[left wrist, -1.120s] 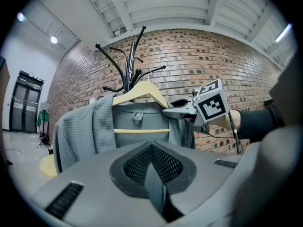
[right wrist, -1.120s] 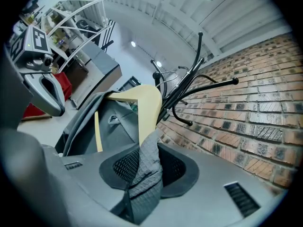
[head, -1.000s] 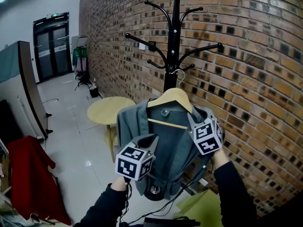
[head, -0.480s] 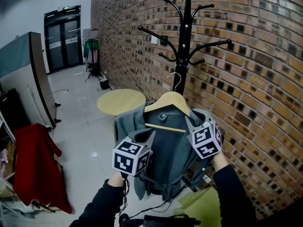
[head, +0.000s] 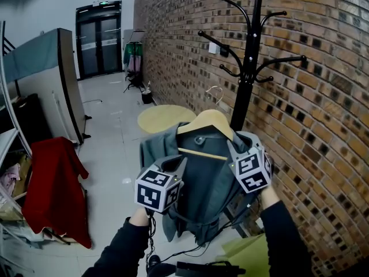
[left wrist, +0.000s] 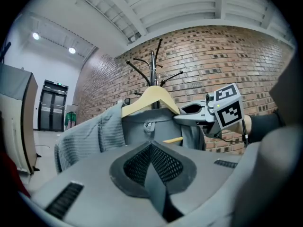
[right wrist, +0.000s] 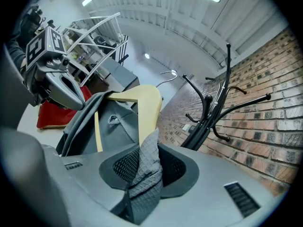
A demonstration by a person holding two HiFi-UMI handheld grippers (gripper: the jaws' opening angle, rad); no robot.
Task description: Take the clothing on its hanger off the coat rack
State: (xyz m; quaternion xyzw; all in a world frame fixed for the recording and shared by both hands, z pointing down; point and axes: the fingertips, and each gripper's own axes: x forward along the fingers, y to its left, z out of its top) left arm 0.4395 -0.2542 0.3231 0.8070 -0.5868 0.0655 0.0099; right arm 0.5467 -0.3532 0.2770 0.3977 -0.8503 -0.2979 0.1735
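Left hand-held gripper and right hand-held gripper are each pinching one side of the grey clothing in the head view. Its wooden hanger is lying side to side between them. The hook is hanging in the air, just left of the coat rack, not touching.

In the left gripper view, the jaws are squeezing a thin fold, with the rack behind the hanger.

In the right gripper view, the jaws are biting a thick fold, with the rack off to the right.

We see our left gripper clamped on a fold of the grey jacket, which hangs on a wooden hanger; the right gripper reaches its far shoulder, the coat rack behind.
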